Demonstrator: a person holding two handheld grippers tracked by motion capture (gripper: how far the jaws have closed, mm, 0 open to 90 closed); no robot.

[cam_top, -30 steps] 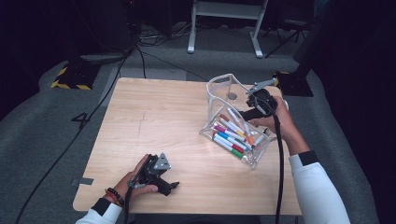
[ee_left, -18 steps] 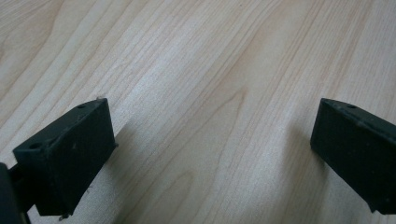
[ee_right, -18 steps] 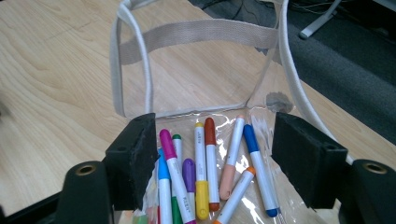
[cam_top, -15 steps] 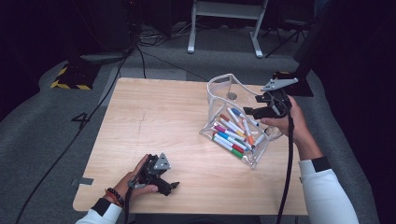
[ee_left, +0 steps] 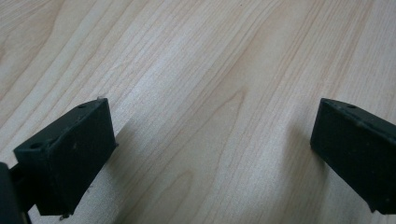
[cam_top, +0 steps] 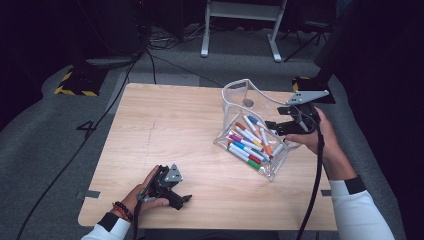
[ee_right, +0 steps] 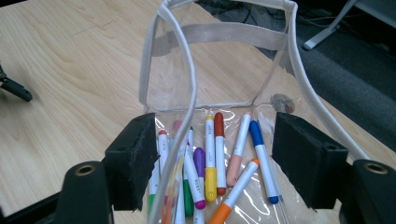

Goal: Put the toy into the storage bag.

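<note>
Markers [cam_top: 248,141] of many colours lie loose inside a clear pouch [cam_top: 235,97] with a pale fabric trim, which sits on the right half of the wooden table [cam_top: 165,125]. The pouch lies partly on its side, its open mouth turned toward the right edge of the table, its far end standing up. In the right gripper view the markers [ee_right: 210,154] show through the clear plastic: orange, yellow, purple, blue, green and red caps, crossing one another in a rough heap.

At the pouch's mouth is the right gripper [cam_top: 278,126], held in a hand at the right side of the table. Its jaws stand wide apart with nothing clamped. In its own view the right gripper [ee_right: 212,158] looks down on the pouch, and the pale trim [ee_right: 184,74] of the mouth runs down close by the left jaw; whether it brushes that jaw is hard to tell from here.

Near the front left edge, the left gripper [cam_top: 182,200] rests low on the table in the other hand, well apart from the pouch. Its own view shows both jaws spread wide over bare wood [ee_left: 210,93], gripping nothing
</note>
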